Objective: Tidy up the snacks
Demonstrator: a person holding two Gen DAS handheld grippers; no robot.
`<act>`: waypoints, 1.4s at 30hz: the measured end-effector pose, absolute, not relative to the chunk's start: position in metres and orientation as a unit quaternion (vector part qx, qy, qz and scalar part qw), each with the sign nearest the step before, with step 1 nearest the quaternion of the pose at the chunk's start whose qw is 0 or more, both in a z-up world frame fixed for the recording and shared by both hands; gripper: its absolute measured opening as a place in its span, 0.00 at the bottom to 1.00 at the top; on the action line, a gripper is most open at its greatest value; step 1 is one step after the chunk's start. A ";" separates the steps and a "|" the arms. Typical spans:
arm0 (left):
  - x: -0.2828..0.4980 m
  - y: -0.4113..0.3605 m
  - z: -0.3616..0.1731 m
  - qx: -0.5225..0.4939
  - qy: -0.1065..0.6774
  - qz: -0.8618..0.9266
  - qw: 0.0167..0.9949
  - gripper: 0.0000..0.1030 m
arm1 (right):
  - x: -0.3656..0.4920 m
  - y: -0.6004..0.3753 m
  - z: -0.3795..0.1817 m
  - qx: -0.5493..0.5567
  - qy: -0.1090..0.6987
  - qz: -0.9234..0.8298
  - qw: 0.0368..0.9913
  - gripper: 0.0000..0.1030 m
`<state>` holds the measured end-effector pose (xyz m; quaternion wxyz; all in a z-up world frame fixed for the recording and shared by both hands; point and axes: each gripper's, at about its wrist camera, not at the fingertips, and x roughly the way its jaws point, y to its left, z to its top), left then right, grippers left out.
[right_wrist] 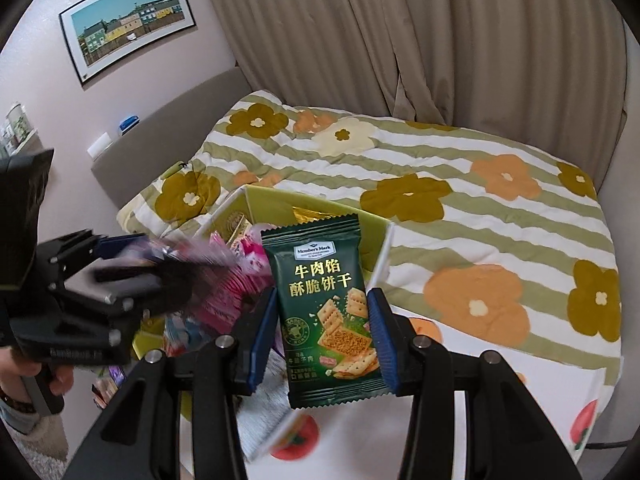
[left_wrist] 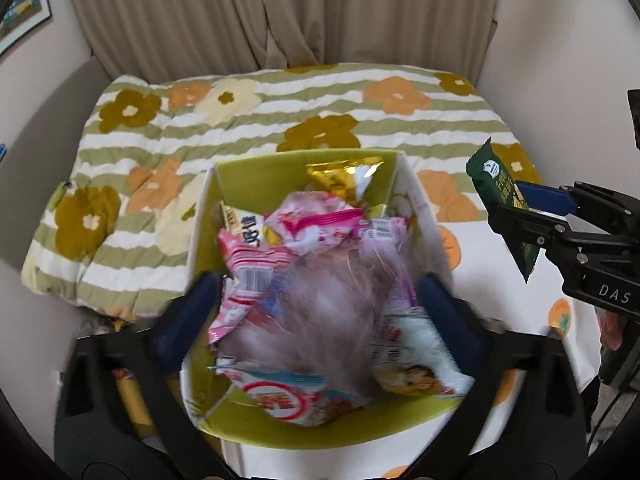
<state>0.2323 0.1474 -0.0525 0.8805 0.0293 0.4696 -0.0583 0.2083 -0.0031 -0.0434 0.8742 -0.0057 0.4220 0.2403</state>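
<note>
A green-lined box [left_wrist: 394,184] full of snack packets stands on the table; it also shows in the right wrist view [right_wrist: 276,204]. My left gripper [left_wrist: 320,304] hangs over the box with wide-open fingers [left_wrist: 200,296]; a blurred pink packet [left_wrist: 320,300] lies between them, not gripped. My right gripper [right_wrist: 322,332] is shut on a dark green cracker packet [right_wrist: 324,312], held upright to the right of the box. The packet [left_wrist: 498,188] and right gripper [left_wrist: 532,216] also show in the left wrist view. The left gripper [right_wrist: 132,264] is blurred in the right wrist view.
A bed with a flowered green-striped quilt [left_wrist: 280,120] lies behind the box. The white tablecloth [right_wrist: 540,392] with orange fruit prints spreads to the right. Curtains [right_wrist: 440,40] hang behind, and a framed picture [right_wrist: 128,24] is on the left wall.
</note>
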 end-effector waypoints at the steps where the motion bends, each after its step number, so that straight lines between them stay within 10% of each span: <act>1: 0.233 0.153 -0.053 0.023 0.471 -0.066 0.879 1.00 | 0.210 0.002 -0.045 -0.003 0.424 0.237 0.874 0.40; 19: 0.263 0.209 -0.077 0.010 0.460 -0.129 0.878 1.00 | 0.267 0.050 -0.071 0.045 0.480 0.149 0.863 0.41; 21: 0.265 0.212 -0.082 0.008 0.466 -0.128 0.876 1.00 | 0.273 0.054 -0.078 0.046 0.485 0.139 0.862 0.46; 23: 0.264 0.215 -0.085 0.003 0.468 -0.125 0.875 1.00 | 0.274 0.056 -0.079 0.044 0.483 0.126 0.865 0.83; 25: 0.260 0.217 -0.089 0.003 0.471 -0.119 0.874 1.00 | 0.267 0.056 -0.077 0.042 0.474 0.118 0.871 0.93; 42: 0.173 0.176 -0.039 0.022 0.413 -0.078 0.907 1.00 | 0.169 0.040 -0.024 0.028 0.410 0.131 0.902 0.93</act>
